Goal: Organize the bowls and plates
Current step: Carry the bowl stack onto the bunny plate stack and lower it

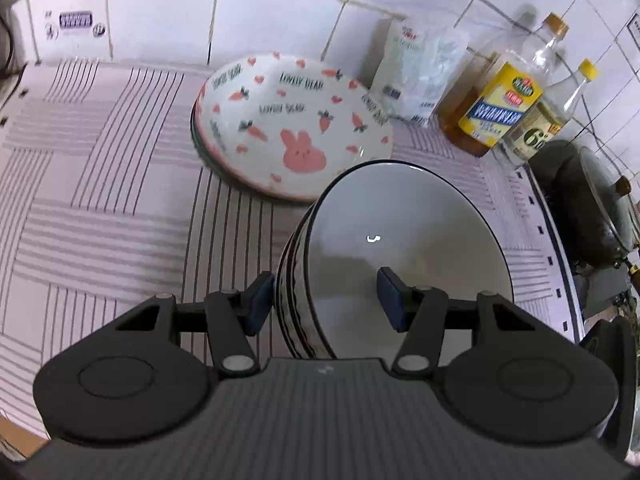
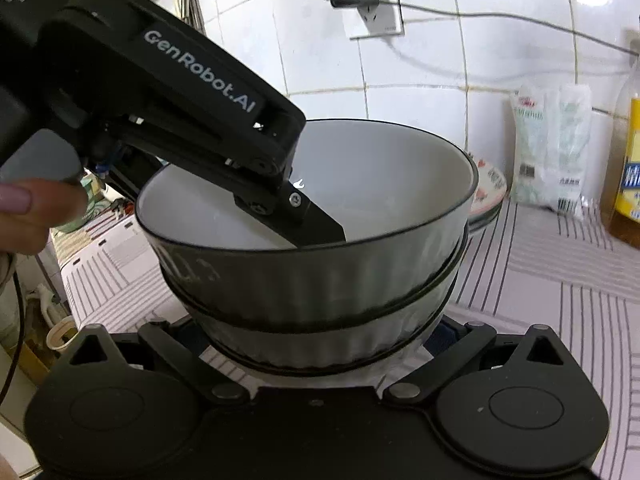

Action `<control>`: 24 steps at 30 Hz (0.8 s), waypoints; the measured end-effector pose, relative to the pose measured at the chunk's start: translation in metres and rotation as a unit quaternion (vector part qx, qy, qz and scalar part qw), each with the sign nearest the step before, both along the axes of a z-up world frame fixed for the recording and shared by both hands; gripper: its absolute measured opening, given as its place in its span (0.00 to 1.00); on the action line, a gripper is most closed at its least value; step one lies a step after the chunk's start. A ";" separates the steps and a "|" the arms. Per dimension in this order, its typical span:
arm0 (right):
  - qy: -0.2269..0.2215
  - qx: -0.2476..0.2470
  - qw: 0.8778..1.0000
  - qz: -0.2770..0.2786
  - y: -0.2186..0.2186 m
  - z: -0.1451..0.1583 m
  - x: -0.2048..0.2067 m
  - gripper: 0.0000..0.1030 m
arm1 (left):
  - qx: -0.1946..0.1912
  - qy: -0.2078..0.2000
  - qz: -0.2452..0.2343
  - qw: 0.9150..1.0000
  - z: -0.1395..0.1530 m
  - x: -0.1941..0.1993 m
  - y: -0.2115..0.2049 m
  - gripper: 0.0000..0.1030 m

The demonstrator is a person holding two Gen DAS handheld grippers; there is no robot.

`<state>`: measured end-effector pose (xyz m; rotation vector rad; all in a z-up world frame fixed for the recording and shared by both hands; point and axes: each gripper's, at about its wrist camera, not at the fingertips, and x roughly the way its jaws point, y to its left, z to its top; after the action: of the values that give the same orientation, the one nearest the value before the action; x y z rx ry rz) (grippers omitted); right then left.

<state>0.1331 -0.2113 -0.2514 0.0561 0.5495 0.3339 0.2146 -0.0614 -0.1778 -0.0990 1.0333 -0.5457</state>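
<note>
A stack of white ribbed bowls with dark rims [image 1: 400,240] stands on the striped cloth. My left gripper [image 1: 326,300] is open and straddles the top bowl's near rim, one pad outside the wall, one inside. In the right wrist view the bowl stack [image 2: 312,280] fills the middle and the left gripper's finger [image 2: 316,220] reaches into the top bowl. My right gripper [image 2: 316,344] is open wide around the base of the stack, its fingertips hidden behind the bowls. A stack of rabbit-and-carrot plates [image 1: 288,124] lies behind, also seen in the right wrist view [image 2: 488,192].
By the tiled wall stand a white bag [image 1: 420,68], an oil bottle [image 1: 496,96] and a clear bottle [image 1: 548,120]. A dark pot [image 1: 592,208] sits at the right edge. A wall socket with plug [image 2: 360,0] and cable is above.
</note>
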 end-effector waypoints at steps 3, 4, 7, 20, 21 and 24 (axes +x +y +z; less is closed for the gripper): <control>-0.012 -0.004 1.000 -0.001 -0.002 0.010 0.008 1.00 | -0.008 -0.009 0.001 1.000 0.010 0.012 0.001 0.53; -0.015 -0.007 1.000 0.000 -0.003 0.013 0.011 1.00 | -0.010 -0.012 0.003 1.000 0.013 0.016 0.001 0.53; -0.028 -0.011 1.000 0.004 -0.007 0.022 0.026 1.00 | -0.014 -0.030 0.011 0.999 0.022 0.028 -0.001 0.53; -0.041 -0.020 0.998 0.037 -0.025 0.035 0.100 1.00 | -0.018 -0.057 0.047 0.997 0.031 0.091 -0.019 0.53; -0.042 -0.017 0.998 0.036 -0.027 0.032 0.106 1.00 | -0.015 -0.057 0.051 0.997 0.028 0.095 -0.021 0.53; -0.037 -0.017 0.998 0.039 -0.031 0.023 0.121 1.00 | -0.009 -0.058 0.053 0.997 0.019 0.107 -0.028 0.53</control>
<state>0.2544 -0.2426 -0.2282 -0.0103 0.4845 0.4018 0.3221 -0.0892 -0.1589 -0.1356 0.9051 -0.4586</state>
